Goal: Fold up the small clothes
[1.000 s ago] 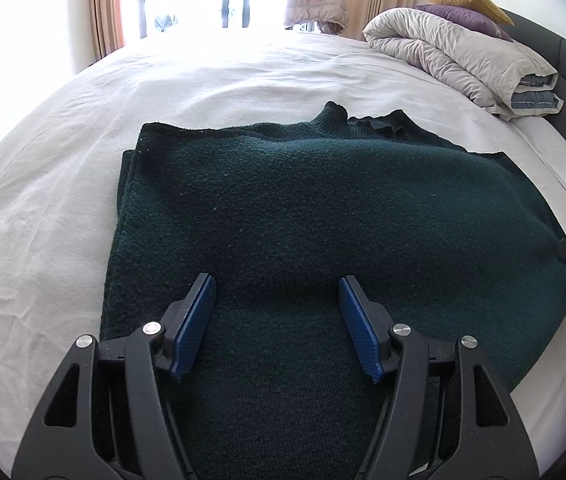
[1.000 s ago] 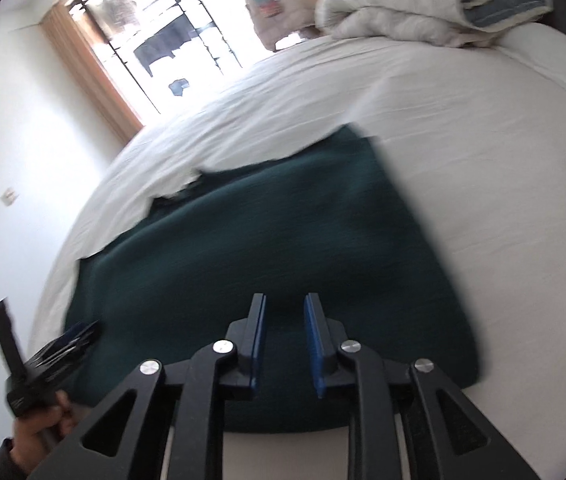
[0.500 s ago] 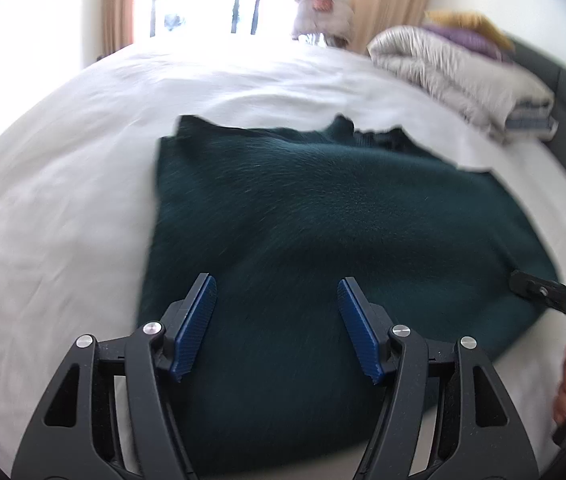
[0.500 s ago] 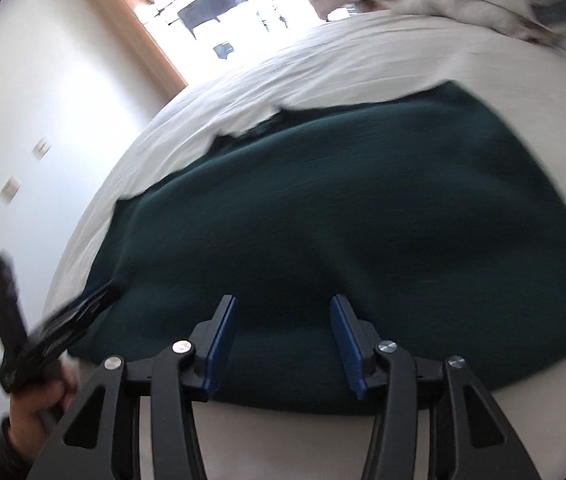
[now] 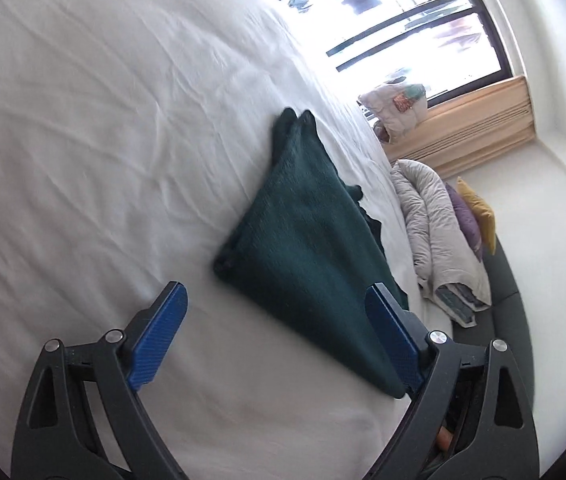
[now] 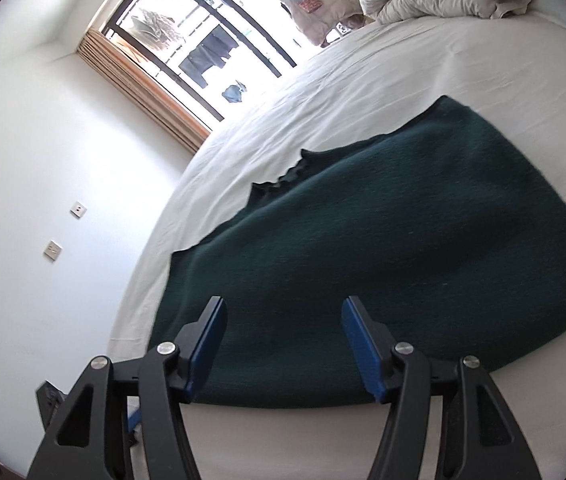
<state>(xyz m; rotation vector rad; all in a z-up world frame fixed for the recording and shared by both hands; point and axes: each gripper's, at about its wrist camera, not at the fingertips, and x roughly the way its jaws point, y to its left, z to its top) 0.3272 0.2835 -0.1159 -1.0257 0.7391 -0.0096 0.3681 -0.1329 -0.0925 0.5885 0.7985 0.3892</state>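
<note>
- A white sheet [image 5: 95, 128] is covering the bed, creased all over, and the dark green sweater [image 6: 383, 248] is lying flat on it.
- A grey duvet [image 5: 439, 236] is sitting rolled at the bed's far end, at 3 o'clock in the left view, with a purple and a yellow pillow [image 5: 479, 212] behind it.
- A bright window [image 6: 211, 40] with tan curtains is glaring at 12 o'clock in the right view; two wall plates [image 6: 53, 250] are showing on the white wall at 9 o'clock.
- The left gripper [image 5: 279, 340] is hanging spread wide over the sheet, its right finger just overlapping the sweater's near edge.
- The right gripper [image 6: 283, 344] is hovering over the sweater's hem, jaws wide apart, holding nothing.
- Since a second ago the left view has been swinging hard sideways, leaving the sweater at 2 o'clock, and the right jaws have been opening from nearly closed.
</note>
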